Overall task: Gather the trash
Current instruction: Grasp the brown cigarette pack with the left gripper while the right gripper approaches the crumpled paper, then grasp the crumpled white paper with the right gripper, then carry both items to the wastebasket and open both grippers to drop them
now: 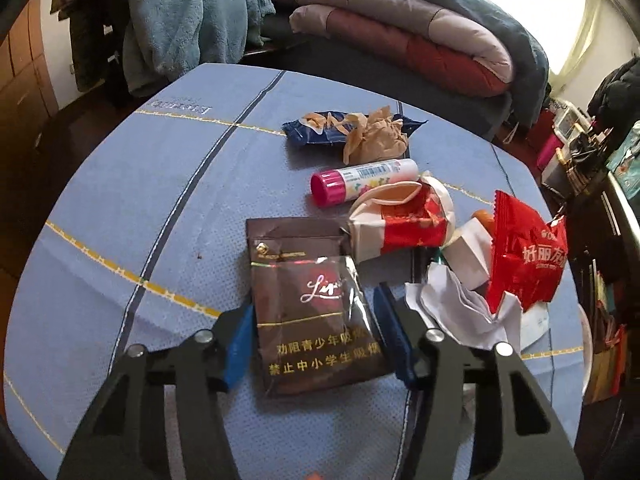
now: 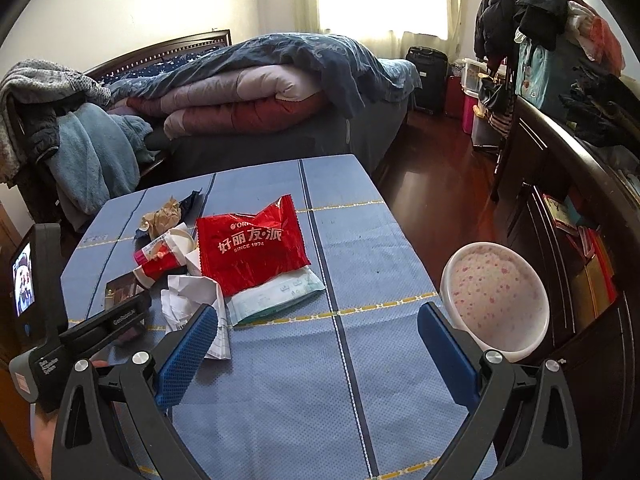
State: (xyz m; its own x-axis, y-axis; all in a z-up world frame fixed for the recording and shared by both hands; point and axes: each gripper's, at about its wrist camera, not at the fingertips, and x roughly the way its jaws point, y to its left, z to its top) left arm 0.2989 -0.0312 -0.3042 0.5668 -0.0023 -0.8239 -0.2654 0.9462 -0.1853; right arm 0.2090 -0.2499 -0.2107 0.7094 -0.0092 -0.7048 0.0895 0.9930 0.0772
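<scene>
A flattened brown cigarette pack [image 1: 304,264] lies on the blue tablecloth [image 1: 140,200]. My left gripper [image 1: 313,304] straddles it, with both blue pads against its side edges. Behind it are a crushed red-and-white carton [image 1: 400,224], a pink-capped glue stick [image 1: 360,180], a blue wrapper under tan crumpled paper [image 1: 352,128], white crumpled paper [image 1: 452,304] and a red snack wrapper [image 1: 524,256]. My right gripper [image 2: 319,312] stands wide open over bare cloth, its left pad beside the white paper [image 2: 188,296]. The red wrapper [image 2: 248,248] lies on a tissue pack [image 2: 280,296].
A white bowl with pink speckles [image 2: 496,296] sits at the table's right edge. A dark cabinet [image 2: 560,208] runs along the right. A bed with folded quilts [image 2: 240,96] stands behind the table, and clothes hang over a chair [image 2: 80,152] at the left.
</scene>
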